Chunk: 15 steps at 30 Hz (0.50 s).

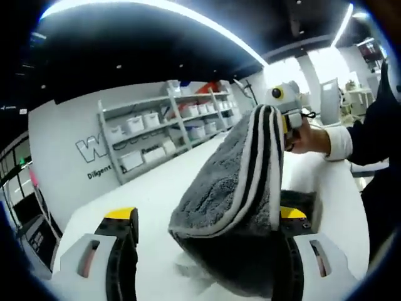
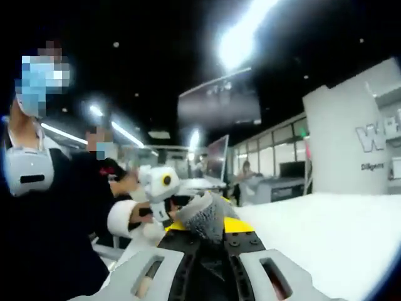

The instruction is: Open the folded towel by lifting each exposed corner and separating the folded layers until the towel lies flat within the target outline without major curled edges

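towel [image 1: 235,188]: grey, dark and white stripes along one edge; hung in the air, off the white table [image 1: 175,188]. One end pinched high at the right gripper [image 1: 289,122], other end down at the near right jaw of the left gripper [image 1: 207,251].
towel edges: striped hem ran as a curved ridge from the upper pinch down to the lower fold; layers doubled over, not flat. Lower fringe hung just above the tabletop.
target outline: could not be made out.
left gripper: jaws stood wide apart, yellow tips up; towel draped against the right jaw, left jaw bare. Whether that jaw pair actually clamped cloth: could not tell.
right gripper, own view [image 2: 210,235]: jaws drawn narrow, a bunched grey towel corner [image 2: 203,216] clamped between the yellow pads.
open room: bare white table spread left of the towel and past it toward the shelving [image 1: 169,125]; in the right gripper view, clear white surface [image 2: 326,238] to the right of the jaws.
far edge: table ended ahead of a grey wall [image 1: 62,150] with partial lettering; shelves held white bins.
hand pose: hand [image 1: 310,138] with white cuff and dark sleeve held the right gripper raised, level with the towel's top.
other side: left gripper [image 2: 160,185] seen from the right gripper view, gripped by a hand [image 2: 141,216] in a white cuff, just left of the clamped corner.
bystander: person [image 2: 37,188] in dark clothing close on the left of that view.
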{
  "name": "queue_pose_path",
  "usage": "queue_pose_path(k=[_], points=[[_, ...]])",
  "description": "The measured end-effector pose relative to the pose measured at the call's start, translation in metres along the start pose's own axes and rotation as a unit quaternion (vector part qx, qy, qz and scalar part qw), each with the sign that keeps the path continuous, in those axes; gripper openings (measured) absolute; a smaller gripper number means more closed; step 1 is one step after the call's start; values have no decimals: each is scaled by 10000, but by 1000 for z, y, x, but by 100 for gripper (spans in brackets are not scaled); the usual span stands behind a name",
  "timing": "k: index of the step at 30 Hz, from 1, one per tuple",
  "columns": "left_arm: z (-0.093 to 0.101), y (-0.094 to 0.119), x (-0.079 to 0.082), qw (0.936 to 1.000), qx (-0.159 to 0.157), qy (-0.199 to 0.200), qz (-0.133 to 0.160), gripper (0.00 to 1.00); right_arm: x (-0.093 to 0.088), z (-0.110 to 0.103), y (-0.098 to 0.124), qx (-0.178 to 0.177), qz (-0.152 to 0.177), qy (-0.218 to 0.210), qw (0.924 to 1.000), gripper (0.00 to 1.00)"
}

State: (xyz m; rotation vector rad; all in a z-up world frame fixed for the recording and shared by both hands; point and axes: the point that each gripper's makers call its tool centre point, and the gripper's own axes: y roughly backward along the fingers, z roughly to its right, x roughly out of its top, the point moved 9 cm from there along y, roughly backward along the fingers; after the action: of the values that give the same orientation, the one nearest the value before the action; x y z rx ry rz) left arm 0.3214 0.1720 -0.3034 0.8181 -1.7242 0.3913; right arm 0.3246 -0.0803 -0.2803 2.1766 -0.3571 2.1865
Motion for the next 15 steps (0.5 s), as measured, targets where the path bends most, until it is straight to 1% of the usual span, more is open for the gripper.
queue_pose_path(k=[2, 3, 6, 7, 8, 10, 11, 12, 14, 15], points=[[-4, -1, 0, 10000, -68, 1, 47, 86, 0, 0, 1, 39, 42, -59, 10000, 3], [-6, -3, 1, 9998, -145, -70, 91, 86, 1, 0, 1, 49, 52, -77, 9999, 3], [-8, -11, 6, 9972, -624, -259, 329, 82, 1, 4, 5, 161, 156, -271, 9994, 3], [-9, -13, 6, 9962, -714, -313, 386, 81, 1, 4, 5, 186, 172, -327, 9991, 3], [-12, -18, 8, 9942, -857, -402, 509, 81, 0, 6, 5, 209, 199, -402, 9988, 3], [-15, -22, 10, 9922, -995, -419, 628, 81, 0, 8, 7, 231, 220, -479, 9983, 3], [-16, -24, 13, 9892, -1142, -440, 802, 80, 0, 8, 7, 231, 232, -491, 9983, 3], [-16, -26, 15, 9858, -1295, -466, 966, 75, 1, 9, 8, 237, 258, -500, 9981, 3], [-15, -28, 16, 9783, -1612, -521, 1192, 63, 2, 11, 9, 258, 345, -521, 9977, 3], [-16, -30, 17, 9759, -1655, -534, 1315, 57, 1, 12, 8, 294, 391, -591, 9971, 3]])
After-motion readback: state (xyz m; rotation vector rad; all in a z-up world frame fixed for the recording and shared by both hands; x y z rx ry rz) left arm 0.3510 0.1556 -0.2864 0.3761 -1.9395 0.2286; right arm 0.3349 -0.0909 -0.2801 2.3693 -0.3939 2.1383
